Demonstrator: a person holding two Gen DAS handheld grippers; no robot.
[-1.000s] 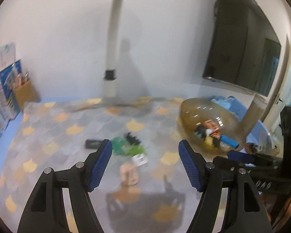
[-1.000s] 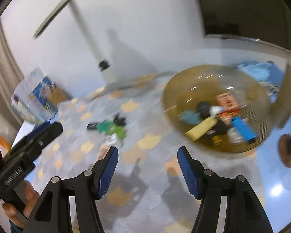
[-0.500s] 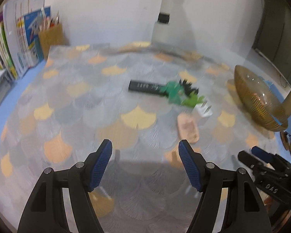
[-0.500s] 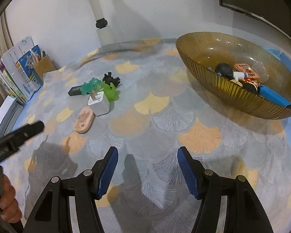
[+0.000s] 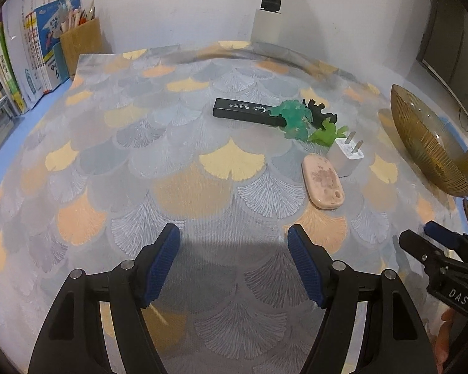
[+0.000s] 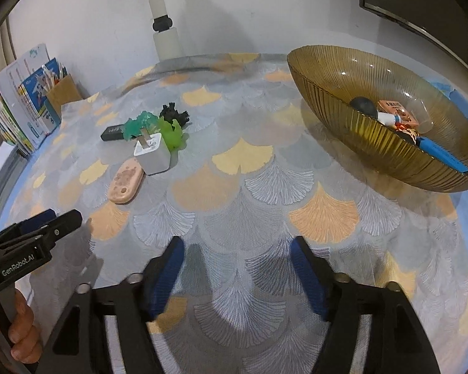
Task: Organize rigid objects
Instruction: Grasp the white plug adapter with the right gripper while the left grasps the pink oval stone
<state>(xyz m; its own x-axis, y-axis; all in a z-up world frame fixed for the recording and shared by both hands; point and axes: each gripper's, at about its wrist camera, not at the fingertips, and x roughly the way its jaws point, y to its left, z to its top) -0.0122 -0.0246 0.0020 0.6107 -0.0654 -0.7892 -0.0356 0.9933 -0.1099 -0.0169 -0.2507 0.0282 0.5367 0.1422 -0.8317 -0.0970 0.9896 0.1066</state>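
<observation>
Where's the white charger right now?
The charger lies on the mat right of centre in the left wrist view, prongs up, between the pink case in front and the green toys behind.

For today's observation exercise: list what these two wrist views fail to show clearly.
- Bowl contents: left wrist view, hidden by its ribbed wall.
- Blue item in the bowl: right wrist view, partly behind the rim.
- Black box lettering: too small.
- Books: cut by the edge.

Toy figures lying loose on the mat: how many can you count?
3: teal figure against the black box, black figure behind, lime figure beside the charger. More may hide underneath.
</observation>
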